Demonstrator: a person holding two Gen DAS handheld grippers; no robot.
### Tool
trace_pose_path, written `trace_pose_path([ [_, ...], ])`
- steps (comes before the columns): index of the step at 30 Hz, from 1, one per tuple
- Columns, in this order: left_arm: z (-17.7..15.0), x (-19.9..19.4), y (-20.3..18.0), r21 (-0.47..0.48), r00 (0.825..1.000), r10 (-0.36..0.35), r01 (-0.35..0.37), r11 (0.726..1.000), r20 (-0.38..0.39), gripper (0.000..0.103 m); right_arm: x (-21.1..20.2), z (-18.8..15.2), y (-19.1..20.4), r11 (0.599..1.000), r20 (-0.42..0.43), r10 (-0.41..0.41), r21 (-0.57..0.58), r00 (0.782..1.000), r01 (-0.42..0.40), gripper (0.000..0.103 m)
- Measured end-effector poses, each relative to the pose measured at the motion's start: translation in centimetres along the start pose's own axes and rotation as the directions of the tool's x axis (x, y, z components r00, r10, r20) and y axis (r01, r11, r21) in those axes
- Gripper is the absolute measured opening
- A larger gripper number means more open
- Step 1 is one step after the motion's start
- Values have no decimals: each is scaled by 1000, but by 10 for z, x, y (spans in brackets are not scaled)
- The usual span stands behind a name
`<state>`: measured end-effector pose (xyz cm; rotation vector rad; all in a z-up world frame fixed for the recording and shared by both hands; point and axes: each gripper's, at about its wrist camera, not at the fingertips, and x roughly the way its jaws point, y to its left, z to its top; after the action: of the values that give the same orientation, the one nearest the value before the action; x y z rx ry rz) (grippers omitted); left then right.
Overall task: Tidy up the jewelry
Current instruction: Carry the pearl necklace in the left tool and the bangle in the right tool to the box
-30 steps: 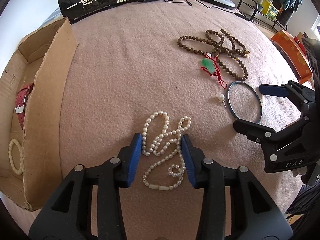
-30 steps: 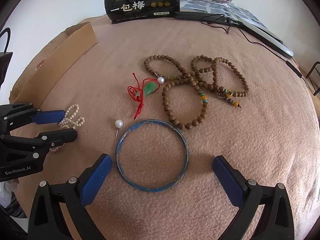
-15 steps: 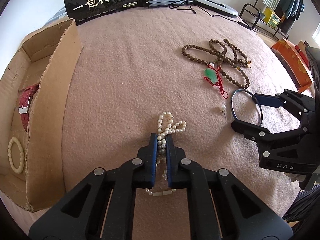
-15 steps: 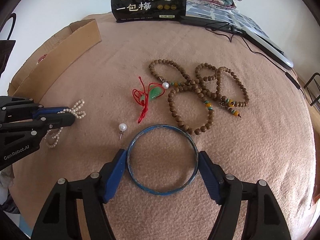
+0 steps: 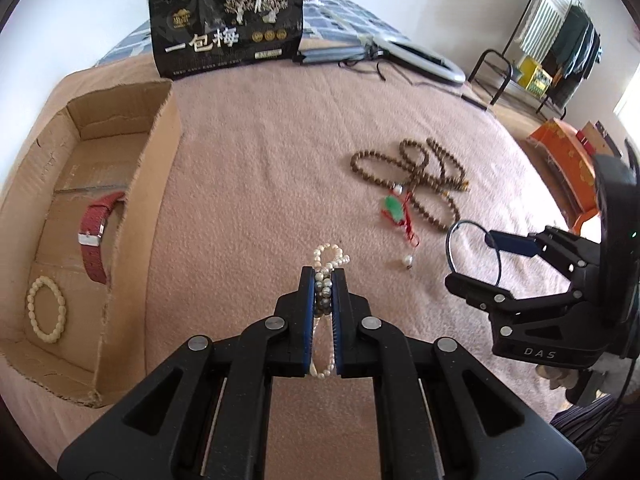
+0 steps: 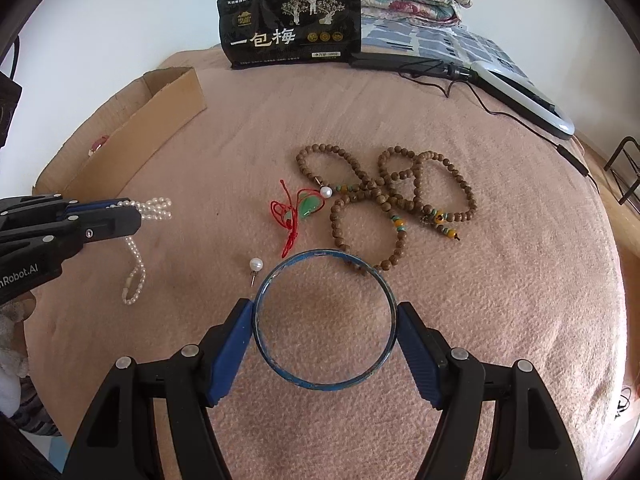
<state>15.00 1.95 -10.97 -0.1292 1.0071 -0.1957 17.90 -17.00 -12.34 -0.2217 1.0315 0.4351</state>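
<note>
My left gripper (image 5: 323, 276) is shut on a white pearl necklace (image 5: 330, 254). The necklace is bunched between the blue pads, with one loop hanging down to the pink blanket (image 6: 134, 264). My right gripper (image 6: 325, 312) is shut on a blue bangle (image 6: 325, 387), its pads pressing on the ring's two sides. In the left wrist view the right gripper (image 5: 472, 258) holds the bangle (image 5: 452, 240) to the right of the pearls. To the left stands an open cardboard box (image 5: 156, 184) holding a red watch strap (image 5: 94, 236) and a cream bead bracelet (image 5: 44, 314).
On the blanket lie tangled wooden bead bracelets (image 6: 384, 200), a green pendant on a red cord (image 6: 308, 208) and a single pearl pin (image 6: 255, 265). A black printed bag (image 6: 290, 24), folded quilts, a cable and a flat device line the far edge.
The left jaws closed on the pearl necklace and lifted it off the blanket. The right jaws closed in on the blue bangle and raised it a little.
</note>
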Motion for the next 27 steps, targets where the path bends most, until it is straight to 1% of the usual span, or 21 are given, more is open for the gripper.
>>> trace_pose_path([
  [4,9,-19,3,-27,998,-26,27,999,51,5,-12,5,-1,1000,34,-5,8,999,5,73],
  [7,14,-32,5,-38,996,-29,33,999,87,5,-21,10,-1,1000,56,-5,16,998,4,73],
  [13,27,-58,14,-62,986,-41,52,997,161,5,-37,24,5,1000,105,-3,16,994,2,73],
  [21,41,-94,37,-102,965,-7,35,994,263,5,-56,52,16,999,178,25,27,984,-30,73],
  [27,44,-111,60,-143,952,24,21,989,305,5,-65,75,33,999,230,48,9,972,-51,73],
])
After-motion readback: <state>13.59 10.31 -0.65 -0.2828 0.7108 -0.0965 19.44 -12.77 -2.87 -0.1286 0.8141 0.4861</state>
